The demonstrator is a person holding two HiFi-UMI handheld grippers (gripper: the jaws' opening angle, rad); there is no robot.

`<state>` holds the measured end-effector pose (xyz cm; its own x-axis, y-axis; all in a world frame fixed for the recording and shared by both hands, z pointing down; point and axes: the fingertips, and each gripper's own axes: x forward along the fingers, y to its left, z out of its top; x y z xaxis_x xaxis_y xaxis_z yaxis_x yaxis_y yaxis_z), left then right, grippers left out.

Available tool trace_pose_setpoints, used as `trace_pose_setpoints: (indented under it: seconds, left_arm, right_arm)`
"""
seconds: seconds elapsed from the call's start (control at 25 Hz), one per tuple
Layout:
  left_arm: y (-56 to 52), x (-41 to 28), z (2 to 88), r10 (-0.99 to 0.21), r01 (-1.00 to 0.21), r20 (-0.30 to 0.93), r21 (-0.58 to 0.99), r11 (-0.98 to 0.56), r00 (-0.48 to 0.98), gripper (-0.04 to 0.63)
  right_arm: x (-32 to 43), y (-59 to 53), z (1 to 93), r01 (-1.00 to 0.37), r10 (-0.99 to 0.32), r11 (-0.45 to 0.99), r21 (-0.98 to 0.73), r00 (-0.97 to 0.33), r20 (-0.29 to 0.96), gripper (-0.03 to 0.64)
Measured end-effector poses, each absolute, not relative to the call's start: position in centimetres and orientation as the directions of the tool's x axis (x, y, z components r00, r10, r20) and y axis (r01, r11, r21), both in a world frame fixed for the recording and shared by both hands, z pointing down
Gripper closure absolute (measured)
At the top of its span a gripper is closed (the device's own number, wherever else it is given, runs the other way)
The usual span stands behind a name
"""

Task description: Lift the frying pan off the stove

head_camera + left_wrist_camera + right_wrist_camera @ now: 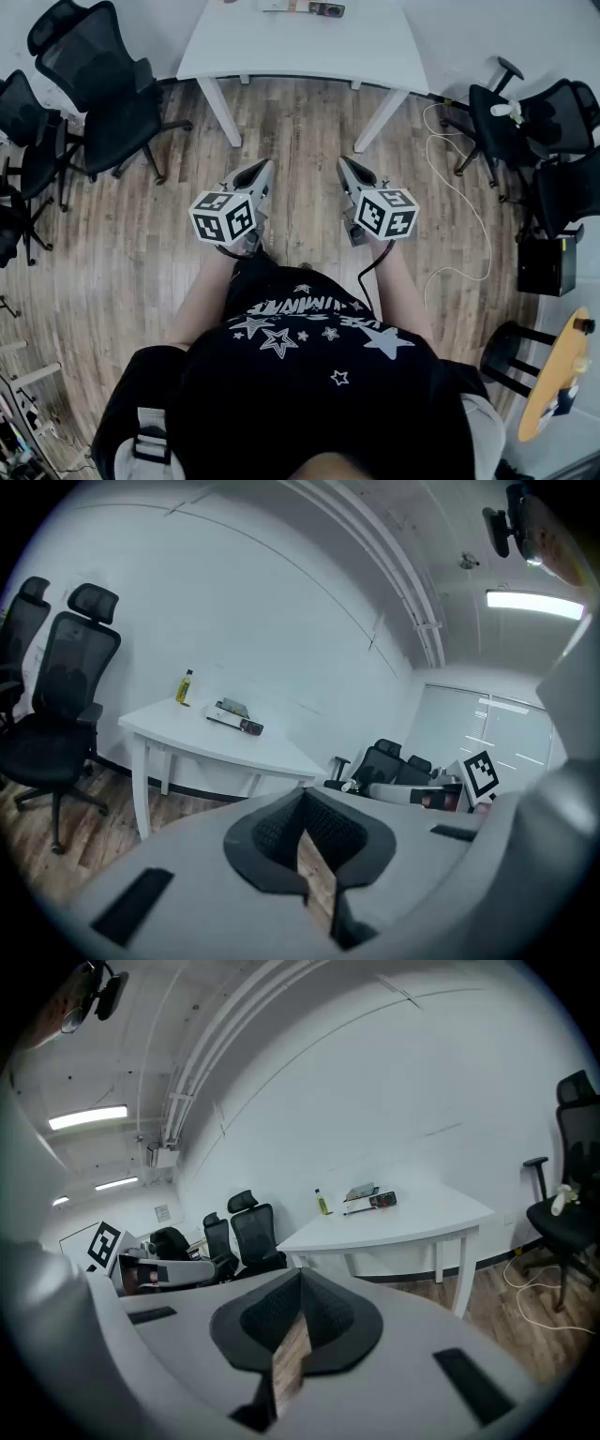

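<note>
No frying pan or stove shows in any view. In the head view my left gripper (260,170) and right gripper (344,165) are held side by side in front of the person's body, over the wood floor, pointing toward a white table (309,52). Both are shut with nothing between the jaws. The left gripper view has the left gripper (305,834) closed, the table (220,744) beyond it. From the right gripper view, the right gripper (298,1312) is closed too, facing the same table (398,1222).
The table carries a small yellow bottle (185,687) and a flat boxed device (234,719). Black office chairs (103,89) stand at the left, more chairs (539,122) at the right. A white cable (461,202) trails over the floor; a black stool (511,361) is near right.
</note>
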<state>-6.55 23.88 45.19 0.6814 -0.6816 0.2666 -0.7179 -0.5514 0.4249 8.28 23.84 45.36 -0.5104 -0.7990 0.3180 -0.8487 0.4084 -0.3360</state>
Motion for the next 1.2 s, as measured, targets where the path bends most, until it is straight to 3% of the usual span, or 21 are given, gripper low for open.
trace_pose_setpoints:
  seconds: [1.2]
  left_arm:
    - [24.3,-4.2,46.6,-0.705,-0.748,0.299,0.446,-0.492,0.643,0.588]
  right_arm:
    - [11.3,23.9,46.4,-0.815,-0.773,0.459,-0.355,-0.563,0.293,0.609]
